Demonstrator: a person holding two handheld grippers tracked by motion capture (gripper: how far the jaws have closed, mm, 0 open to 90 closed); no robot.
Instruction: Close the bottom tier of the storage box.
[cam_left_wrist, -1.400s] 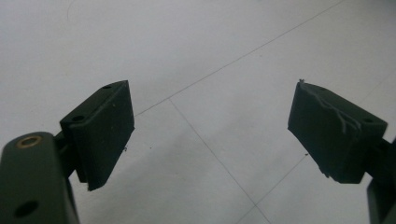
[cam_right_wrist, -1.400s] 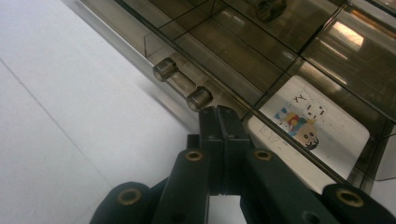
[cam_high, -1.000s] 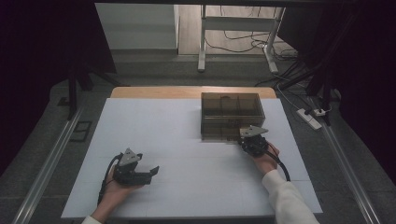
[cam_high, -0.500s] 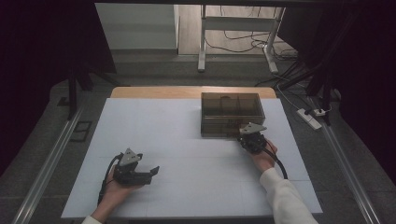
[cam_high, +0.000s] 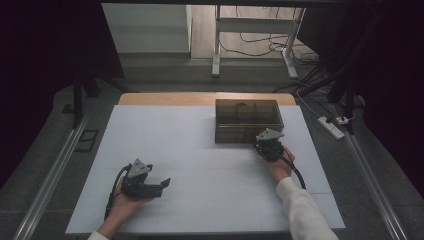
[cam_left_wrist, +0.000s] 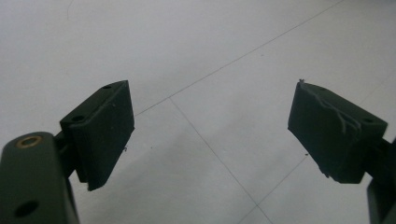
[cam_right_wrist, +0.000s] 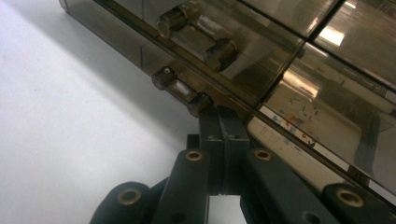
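At table's far right: smoked plastic box (cam_high: 247, 120), lid down.
Right gripper (cam_right_wrist: 223, 116), jaws together and holding nothing, noses the front lip; box looks rigid, light, slick — best lifted by that lip. Left gripper (cam_left_wrist: 210, 135) wide apart, idle.

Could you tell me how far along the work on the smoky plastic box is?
Early. Done: the right gripper has reached the box's front edge, fingers shut, tips at the lid's rim beside the latch. In hand: working that rim. Left: the lid looks closed; the left gripper rests open on the table.
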